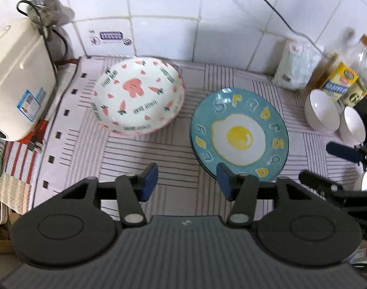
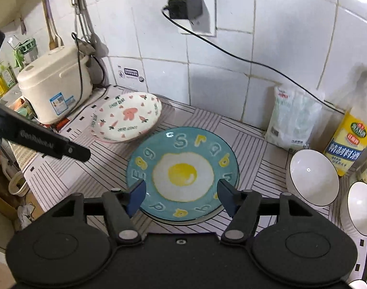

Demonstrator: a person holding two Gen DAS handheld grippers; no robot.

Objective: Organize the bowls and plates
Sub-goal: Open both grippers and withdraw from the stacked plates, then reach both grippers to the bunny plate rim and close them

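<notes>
A blue plate with a fried-egg picture (image 1: 238,134) (image 2: 183,173) lies on the striped mat, apparently on another plate beneath it. A white dish with pink carrots (image 1: 138,96) (image 2: 128,118) sits tilted at the back left. Two white bowls (image 1: 321,109) (image 2: 313,177) lean at the right, with another (image 2: 360,207) beside them. My left gripper (image 1: 187,184) is open and empty, above the mat in front of the plates. My right gripper (image 2: 181,197) is open and empty, hovering over the egg plate's near edge; it also shows in the left wrist view (image 1: 327,166).
A cream rice cooker (image 1: 17,79) (image 2: 53,86) stands at the left. A white bag (image 2: 291,120), oil bottles (image 2: 349,142) and a cable along the tiled wall are at the back right. The striped mat (image 1: 125,159) covers the counter.
</notes>
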